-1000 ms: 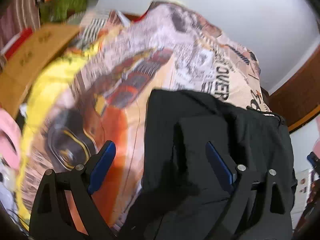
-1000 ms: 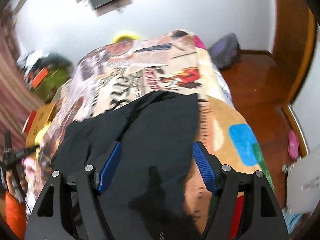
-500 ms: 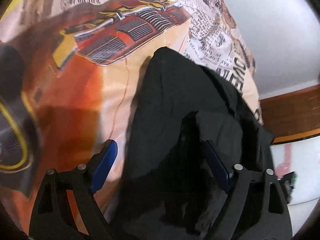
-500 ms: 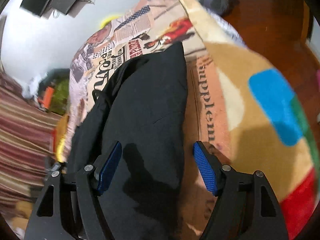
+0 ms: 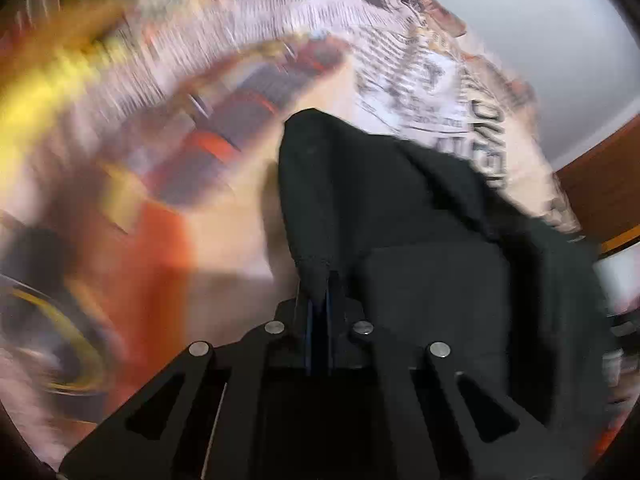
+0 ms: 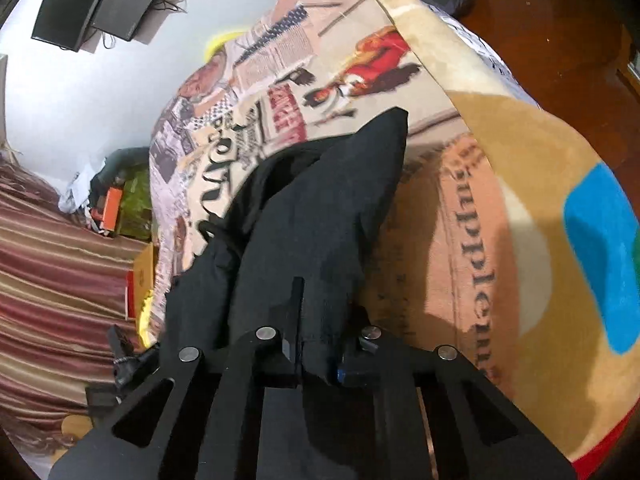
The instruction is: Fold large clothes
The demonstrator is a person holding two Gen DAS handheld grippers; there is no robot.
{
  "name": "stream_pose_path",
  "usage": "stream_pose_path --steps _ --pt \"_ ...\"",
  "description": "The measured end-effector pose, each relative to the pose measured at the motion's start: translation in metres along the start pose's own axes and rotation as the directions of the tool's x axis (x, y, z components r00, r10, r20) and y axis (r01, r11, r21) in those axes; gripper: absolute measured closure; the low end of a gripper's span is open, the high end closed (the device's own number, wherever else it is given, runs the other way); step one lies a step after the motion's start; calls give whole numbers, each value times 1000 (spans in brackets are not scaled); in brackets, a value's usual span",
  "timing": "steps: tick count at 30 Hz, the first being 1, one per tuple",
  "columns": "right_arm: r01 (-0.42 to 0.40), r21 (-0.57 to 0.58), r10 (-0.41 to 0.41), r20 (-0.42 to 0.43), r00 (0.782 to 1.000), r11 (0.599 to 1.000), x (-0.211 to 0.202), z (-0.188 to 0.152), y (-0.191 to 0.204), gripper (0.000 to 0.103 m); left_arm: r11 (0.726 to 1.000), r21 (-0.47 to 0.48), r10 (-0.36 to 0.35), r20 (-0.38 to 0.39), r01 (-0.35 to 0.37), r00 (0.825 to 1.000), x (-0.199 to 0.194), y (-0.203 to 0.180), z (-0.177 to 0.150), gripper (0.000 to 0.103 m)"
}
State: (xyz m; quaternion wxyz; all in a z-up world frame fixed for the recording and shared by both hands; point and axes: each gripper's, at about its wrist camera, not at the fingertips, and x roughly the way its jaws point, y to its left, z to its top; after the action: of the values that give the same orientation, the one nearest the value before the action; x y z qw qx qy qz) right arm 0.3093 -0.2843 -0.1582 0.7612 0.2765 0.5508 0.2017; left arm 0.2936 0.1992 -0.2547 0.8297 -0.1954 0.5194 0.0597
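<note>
The black garment [image 6: 320,208] lies in long, loosely bunched folds on a newspaper-print blanket [image 6: 480,208]. Its far end tapers to a point toward the middle of the blanket, and its near end is gathered and raised.

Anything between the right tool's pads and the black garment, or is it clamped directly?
Nothing: the right tool pinches the black garment directly, seen in the right wrist view.

A newspaper-print blanket [image 6: 500,128] covers the bed; two dark monitors [image 6: 100,4] hang on the white wall [image 6: 80,92], beside a striped curtain [image 6: 52,280].
</note>
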Motion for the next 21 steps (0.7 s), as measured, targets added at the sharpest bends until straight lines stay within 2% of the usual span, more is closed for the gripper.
stream_pose_path --steps 3,8,10,12,17,21 --pt "-17 -74 20 36 999 997 -12 6 25 96 998 48 29 88 -33 996 -34 -9 7 100" --pt "-25 -202 40 69 997 979 -15 17 76 96 999 30 -42 160 38 986 -75 -5 30 100" --pt "-21 -228 39 75 996 973 -9 21 88 96 999 41 -26 181 19 983 -82 -6 37 100" --pt "-4 -255 27 85 996 967 2 27 99 96 998 57 17 201 -29 979 -82 -8 42 100" --pt "98 -290 -69 110 992 952 29 38 104 96 996 51 65 179 -76 982 -62 7 51 100" --pt "174 -295 -142 128 982 939 37 39 93 96 990 60 119 103 -125 988 -37 15 49 98"
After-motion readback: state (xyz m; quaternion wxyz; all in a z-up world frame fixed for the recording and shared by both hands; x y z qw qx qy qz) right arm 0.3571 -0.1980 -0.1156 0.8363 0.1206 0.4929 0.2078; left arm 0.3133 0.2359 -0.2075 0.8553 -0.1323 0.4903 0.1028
